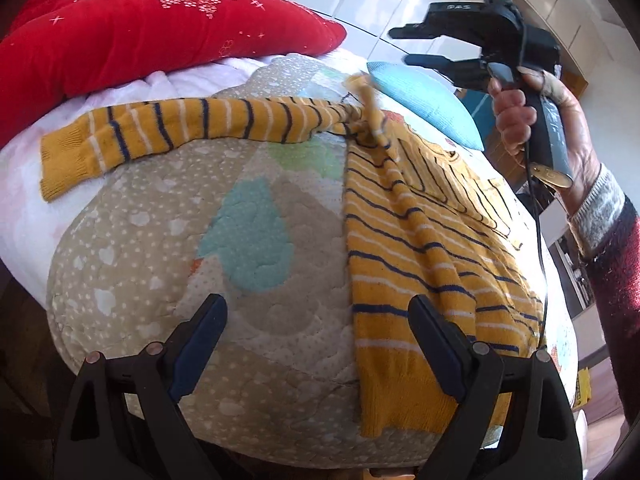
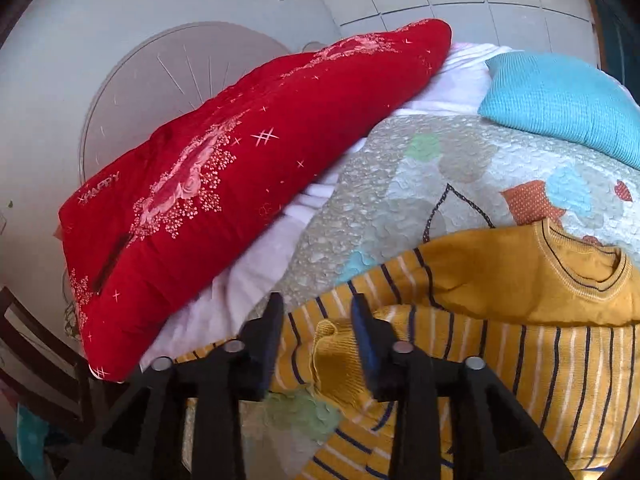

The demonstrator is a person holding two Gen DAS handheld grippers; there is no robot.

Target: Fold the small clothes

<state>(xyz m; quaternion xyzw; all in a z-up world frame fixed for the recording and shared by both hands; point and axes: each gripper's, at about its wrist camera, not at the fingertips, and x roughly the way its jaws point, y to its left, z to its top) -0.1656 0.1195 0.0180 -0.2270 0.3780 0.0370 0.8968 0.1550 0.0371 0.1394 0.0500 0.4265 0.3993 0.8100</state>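
Two handheld grippers work over a bed covered by a quilted, patterned blanket (image 1: 160,240). A small mustard-yellow striped sweater (image 1: 420,232) lies on the blanket's right side, one sleeve (image 1: 160,132) stretched out flat to the left, the other sleeve draped across the body. The left gripper (image 1: 316,320) hovers low above the sweater's hem, its fingers spread wide and holding nothing. The right gripper (image 1: 404,46), gripped by a person's hand (image 1: 532,120), is raised in the air beyond the sweater, fingers partly apart and empty. A red pillow (image 2: 240,184) and a blue pillow (image 2: 560,104) rest at the far edge.
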